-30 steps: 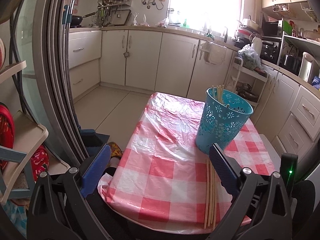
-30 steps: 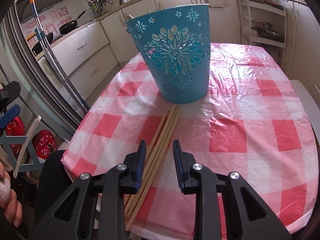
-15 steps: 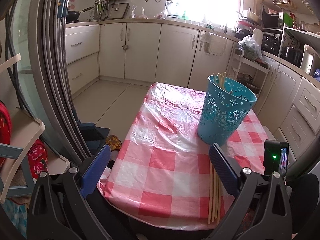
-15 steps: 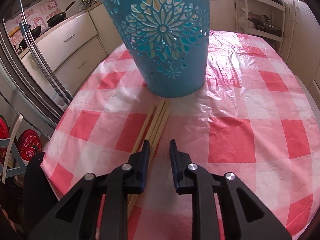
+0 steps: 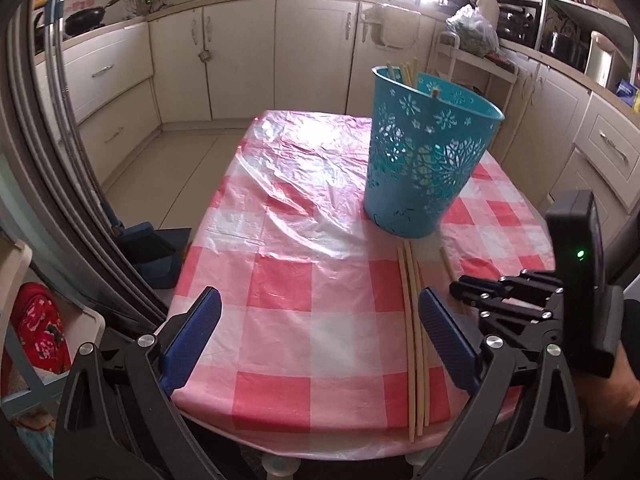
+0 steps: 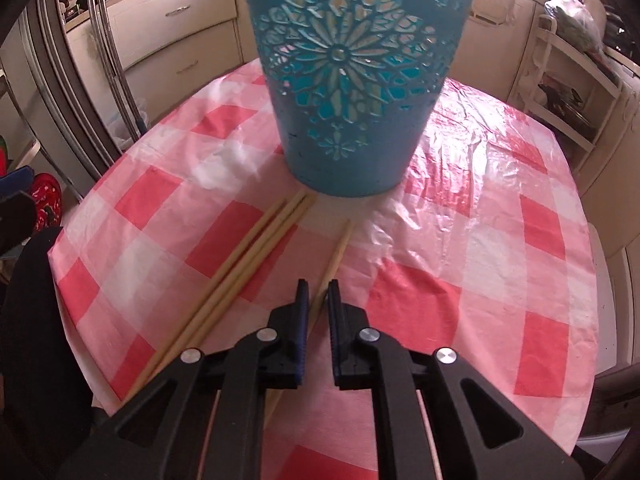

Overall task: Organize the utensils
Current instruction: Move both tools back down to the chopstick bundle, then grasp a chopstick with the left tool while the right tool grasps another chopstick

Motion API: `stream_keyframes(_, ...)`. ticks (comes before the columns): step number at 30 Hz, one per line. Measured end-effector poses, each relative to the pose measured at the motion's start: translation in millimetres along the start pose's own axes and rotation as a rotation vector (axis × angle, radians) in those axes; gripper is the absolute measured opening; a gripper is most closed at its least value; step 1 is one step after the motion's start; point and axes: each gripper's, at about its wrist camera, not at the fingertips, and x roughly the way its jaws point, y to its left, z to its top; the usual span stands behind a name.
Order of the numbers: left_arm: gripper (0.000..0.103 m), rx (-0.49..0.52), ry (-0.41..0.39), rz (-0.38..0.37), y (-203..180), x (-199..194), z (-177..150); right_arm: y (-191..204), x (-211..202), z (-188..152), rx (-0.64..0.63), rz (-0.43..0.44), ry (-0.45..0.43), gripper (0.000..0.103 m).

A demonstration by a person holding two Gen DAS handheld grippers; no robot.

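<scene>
A teal cut-out basket (image 5: pixel 428 160) stands on the red-checked table (image 5: pixel 280 292) with several chopsticks upright inside it. It also fills the top of the right wrist view (image 6: pixel 352 80). A bundle of wooden chopsticks (image 5: pixel 414 344) lies in front of it, also seen in the right wrist view (image 6: pixel 240 276). My right gripper (image 6: pixel 318 290) is shut on a single chopstick (image 6: pixel 338 250) set apart from the bundle. In the left wrist view the right gripper (image 5: pixel 464 288) sits right of the bundle. My left gripper (image 5: pixel 320 332) is open and empty above the table's near edge.
Kitchen cabinets (image 5: pixel 312 52) line the back and right walls. A metal-framed door edge (image 5: pixel 60 160) stands at the left, with a blue dustpan (image 5: pixel 156 248) on the floor beside the table. A shelf rack (image 6: pixel 568 92) stands at the right.
My right gripper moved closer to the basket and shut on one chopstick, which now lies apart from the bundle. My left gripper came forward over the table, still open.
</scene>
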Motion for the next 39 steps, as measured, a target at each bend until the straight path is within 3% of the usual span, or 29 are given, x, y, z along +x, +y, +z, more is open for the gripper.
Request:
stream_keyframes(7,0.095,0.098,0.111,0.012,-35.4,63.6,6.0,-43.6,-3.6,-13.8,0.213,0.123,-0.063,0.011)
stream_keyframes(15,0.093,0.113,0.184,0.056,-42.7,99.6,0.5,-50.6,-3.3,-13.3,0.246,0.164,-0.077,0.011)
stream_keyframes(20,0.093,0.122,0.18,0.086,-46.3,103.0,6.2,-48.8,-2.4,-10.9,0.233,0.142,-0.083,0.015)
stream_keyframes(23,0.077,0.123,0.17,0.07,-51.2,103.3,10.9,-47.4,-0.6,-7.7,0.223,0.127,-0.084,0.017)
stream_keyframes(28,0.015,0.118,0.16,-0.011,-61.5,103.5,16.3,-38.1,0.7,-3.6,0.143,0.086,-0.069,0.015)
stream_keyframes(31,0.007,0.095,0.152,-0.049,-57.8,99.3,13.8,-35.2,-1.5,-3.6,0.1,0.023,-0.069,0.015)
stream_keyframes(39,0.01,0.091,0.207,-0.053,-59.6,103.2,14.1,-37.1,2.9,-1.0,0.128,0.059,-0.072,0.018)
